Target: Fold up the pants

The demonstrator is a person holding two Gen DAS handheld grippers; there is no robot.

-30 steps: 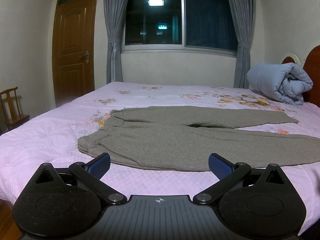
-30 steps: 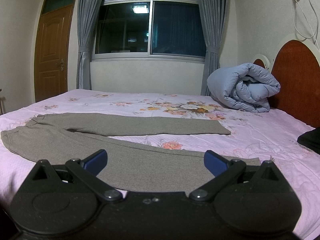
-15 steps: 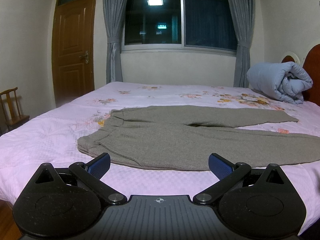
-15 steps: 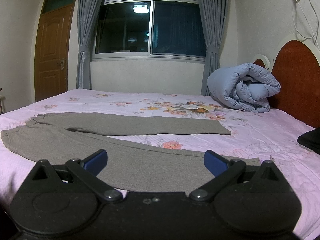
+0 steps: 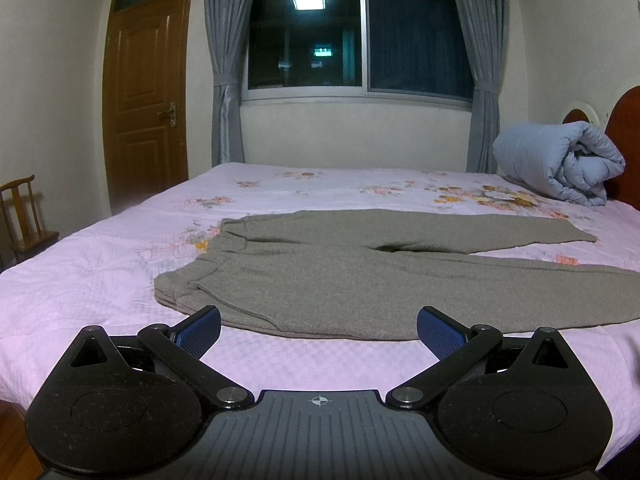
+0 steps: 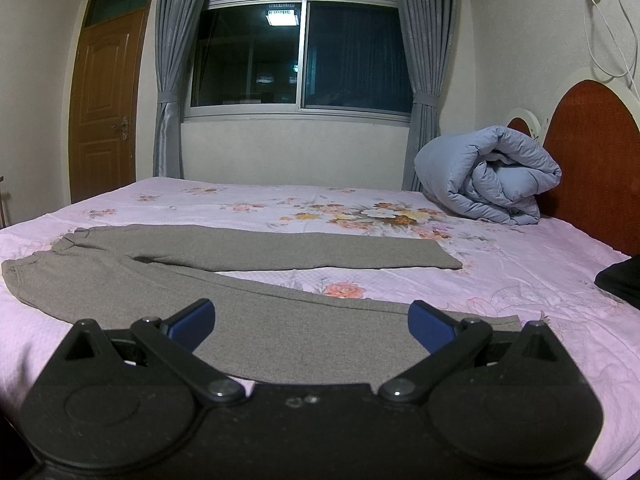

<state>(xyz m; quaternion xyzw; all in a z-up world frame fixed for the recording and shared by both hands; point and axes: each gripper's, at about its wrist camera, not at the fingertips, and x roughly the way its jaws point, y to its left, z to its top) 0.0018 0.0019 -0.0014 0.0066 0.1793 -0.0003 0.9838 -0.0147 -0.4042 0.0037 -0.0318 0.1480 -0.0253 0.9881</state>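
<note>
Nothing has shifted since the earlier frames. Left gripper (image 5: pixel 319 326) and right gripper (image 6: pixel 311 322), blue pads spread wide, grasp nothing; just ahead, flat grey knit pants (image 5: pixel 360 280) lie unfolded on pink floral bedspread (image 5: pixel 100 264); beyond, rolled blue duvet (image 6: pixel 488 176).

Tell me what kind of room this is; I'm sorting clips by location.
A home bedroom, most likely: a bed with floral pink bedding, a rolled blue duvet against the headboard, and a curtained window.
</note>
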